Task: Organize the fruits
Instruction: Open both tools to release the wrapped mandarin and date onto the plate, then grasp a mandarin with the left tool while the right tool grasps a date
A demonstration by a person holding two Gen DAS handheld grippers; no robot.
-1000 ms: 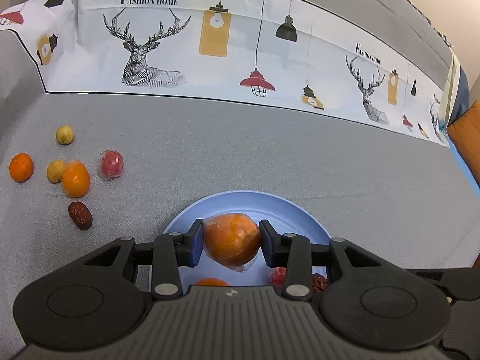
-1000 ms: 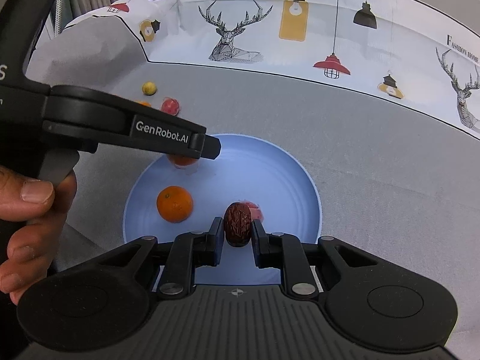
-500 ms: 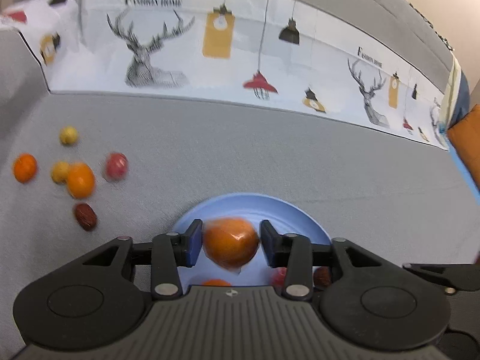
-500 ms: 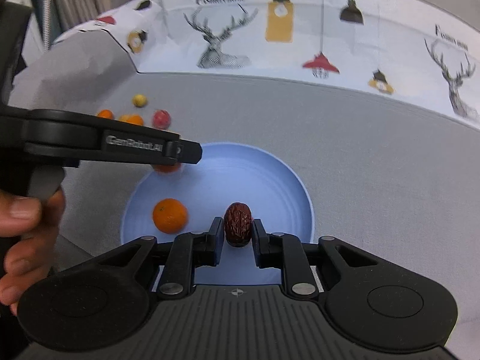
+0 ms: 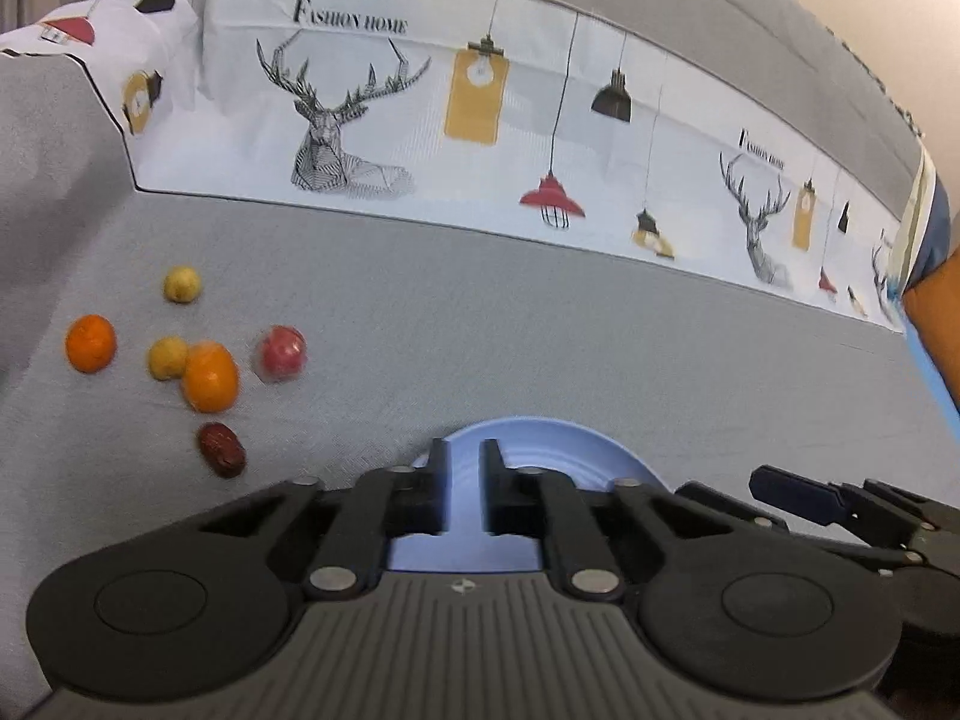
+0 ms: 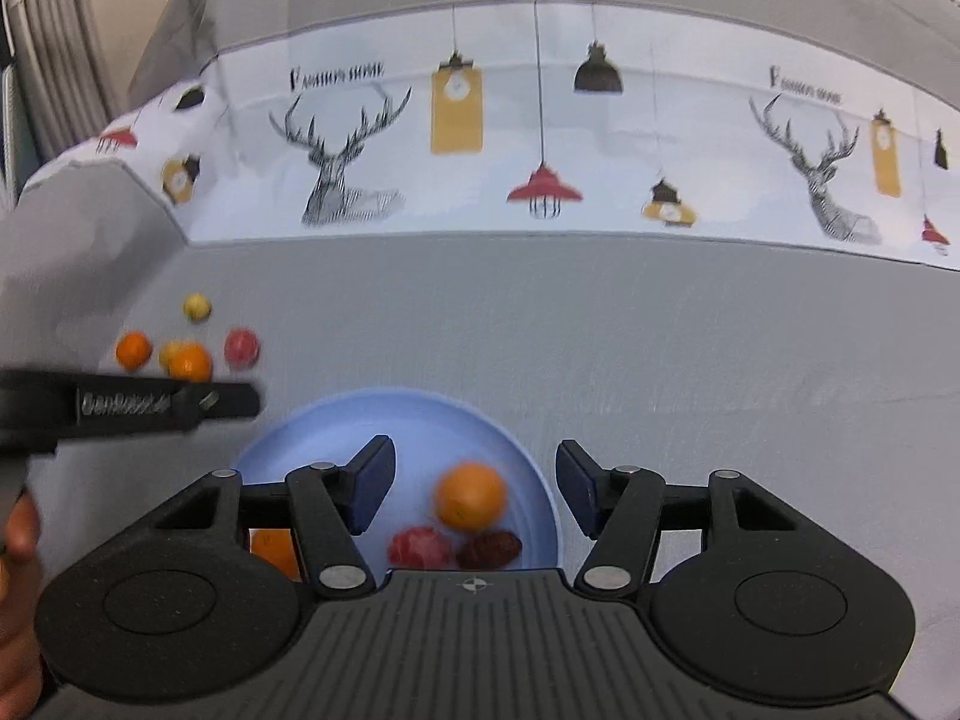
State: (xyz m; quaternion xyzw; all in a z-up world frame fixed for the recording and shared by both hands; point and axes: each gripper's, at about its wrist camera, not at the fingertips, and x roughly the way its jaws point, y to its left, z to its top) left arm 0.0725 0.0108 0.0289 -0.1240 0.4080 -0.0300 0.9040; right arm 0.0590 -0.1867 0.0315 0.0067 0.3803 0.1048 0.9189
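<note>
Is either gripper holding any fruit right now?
No. The left gripper is shut on nothing; the right gripper, jaws opening, holds nothing above the light blue plate.

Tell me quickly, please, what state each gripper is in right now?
Left gripper: closed, holding nothing.
Right gripper: jaws opening, nothing between them; the fruit lies on the blue plate below.

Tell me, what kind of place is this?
Probably a living room at home: the fruit and blue plate sit on a grey sofa seat, and a cloth printed with deer, lamps and "Fashion Home" hangs over its back.
</note>
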